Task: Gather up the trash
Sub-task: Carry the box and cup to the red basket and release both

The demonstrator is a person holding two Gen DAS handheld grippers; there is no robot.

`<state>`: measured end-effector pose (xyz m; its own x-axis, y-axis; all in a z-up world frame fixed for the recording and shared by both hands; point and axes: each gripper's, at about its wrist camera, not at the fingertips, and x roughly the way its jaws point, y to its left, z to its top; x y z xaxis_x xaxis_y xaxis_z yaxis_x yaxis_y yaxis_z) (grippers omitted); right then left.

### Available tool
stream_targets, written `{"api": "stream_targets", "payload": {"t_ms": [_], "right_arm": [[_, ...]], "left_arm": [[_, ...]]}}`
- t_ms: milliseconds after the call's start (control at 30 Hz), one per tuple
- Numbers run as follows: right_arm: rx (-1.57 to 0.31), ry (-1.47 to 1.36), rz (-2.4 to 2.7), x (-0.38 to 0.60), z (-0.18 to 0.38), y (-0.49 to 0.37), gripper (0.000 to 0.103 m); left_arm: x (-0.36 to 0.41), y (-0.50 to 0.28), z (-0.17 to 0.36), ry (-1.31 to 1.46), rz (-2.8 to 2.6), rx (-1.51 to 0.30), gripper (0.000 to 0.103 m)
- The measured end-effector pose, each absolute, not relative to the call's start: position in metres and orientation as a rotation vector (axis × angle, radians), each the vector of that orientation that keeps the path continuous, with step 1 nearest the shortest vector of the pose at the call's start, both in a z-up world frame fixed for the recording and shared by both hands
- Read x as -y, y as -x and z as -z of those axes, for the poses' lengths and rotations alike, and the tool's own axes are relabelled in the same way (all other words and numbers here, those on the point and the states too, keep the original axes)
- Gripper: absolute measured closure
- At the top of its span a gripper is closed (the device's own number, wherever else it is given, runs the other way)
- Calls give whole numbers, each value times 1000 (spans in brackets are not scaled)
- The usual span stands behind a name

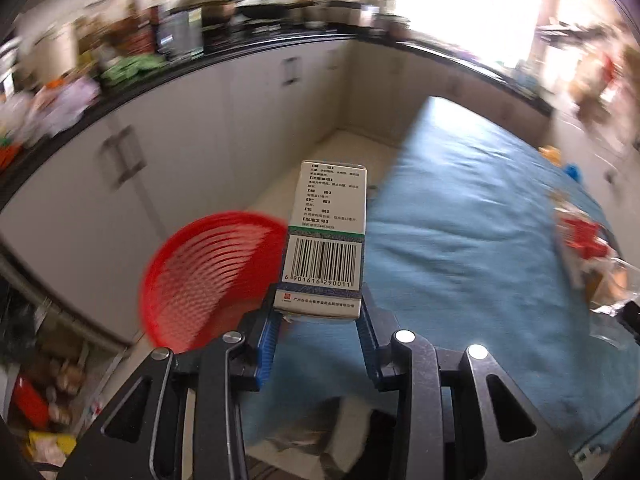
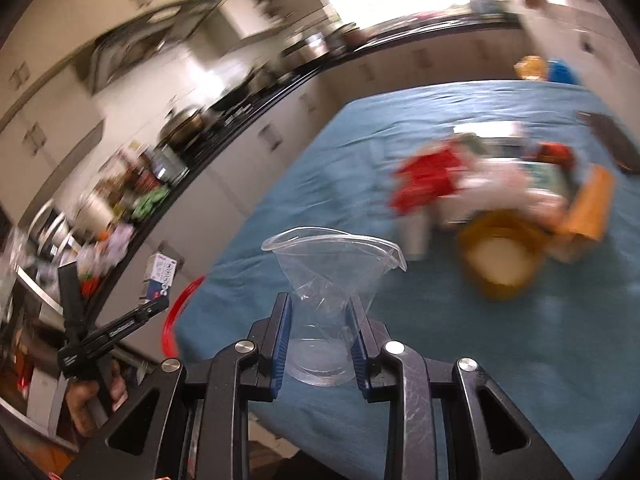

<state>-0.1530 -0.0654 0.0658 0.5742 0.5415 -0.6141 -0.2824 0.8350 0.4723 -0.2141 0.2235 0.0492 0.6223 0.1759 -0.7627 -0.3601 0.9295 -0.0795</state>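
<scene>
My left gripper (image 1: 319,312) is shut on a white medicine box (image 1: 326,236) with a barcode, held upright beside a red mesh basket (image 1: 208,276) that stands left of the blue-covered table (image 1: 460,240). My right gripper (image 2: 320,320) is shut on a crushed clear plastic cup (image 2: 326,276) over the near edge of the table (image 2: 400,300). In the right wrist view the left gripper (image 2: 154,305) with the box (image 2: 158,278) shows at the far left, a hand (image 2: 90,400) holding it above the basket's red rim (image 2: 176,316).
A blurred heap of trash lies on the cloth: red wrapper (image 2: 428,182), yellow bowl (image 2: 500,256), orange carton (image 2: 588,208), white paper cup (image 2: 416,236). Cabinets under a cluttered black counter (image 1: 180,68) run along the left. Boxes and bags (image 1: 44,400) sit on the floor.
</scene>
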Motion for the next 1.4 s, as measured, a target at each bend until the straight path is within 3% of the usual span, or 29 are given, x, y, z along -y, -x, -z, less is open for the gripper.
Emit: {"api": "stream_targets", "payload": {"t_ms": [233,667,733,800,867,1400], "right_arm": [[-884,-235,-684,-43,-61,122,73],[-962,-96,-913,-218,-36,66,70],[-978,-100,-920,-228,-28,61,69],[-1003,-114,-925,-234,-22,56,61],[-1019,-135,-925,-238,-17,52,47],[-955,-177,-823,-167,-36,64,39]], "left_arm": [[-292,225,-12,326,-419,-898,68],[-328,225,9,380,-448,-911,67],[-330,226,9,390,-442,-905,59],[-329,228,8,394,-439,-898,57],[-329,229,6,394,-438,-892,56],[-293,230,-23,232,-526,-842,35]]}}
